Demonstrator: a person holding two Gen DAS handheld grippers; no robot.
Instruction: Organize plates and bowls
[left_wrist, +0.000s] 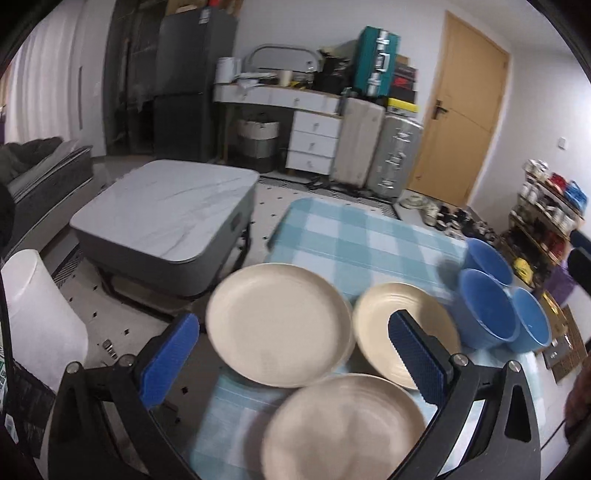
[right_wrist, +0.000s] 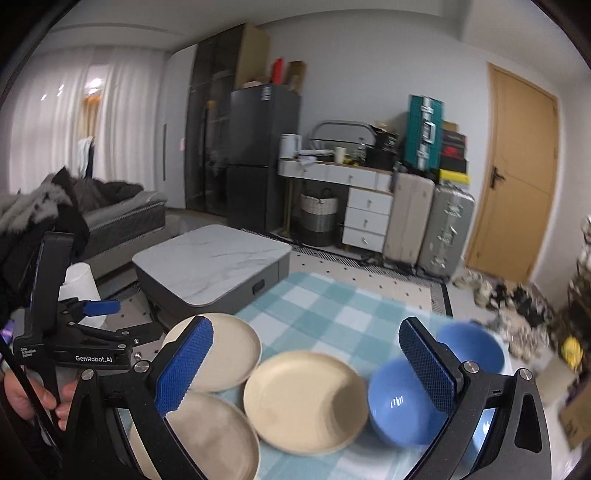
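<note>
Plates, round matte cream, beside glossy blue bowls; both tools spread apart.

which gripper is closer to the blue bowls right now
Right. The right gripper hovers open directly over the blue bowls, one finger crossing them. The left gripper hovers over the cream plates, with the bowls off to its right.

Left gripper: jaws spread wide, nothing between them — gripped by a hand.
Right gripper: jaws wide apart, empty.
</note>
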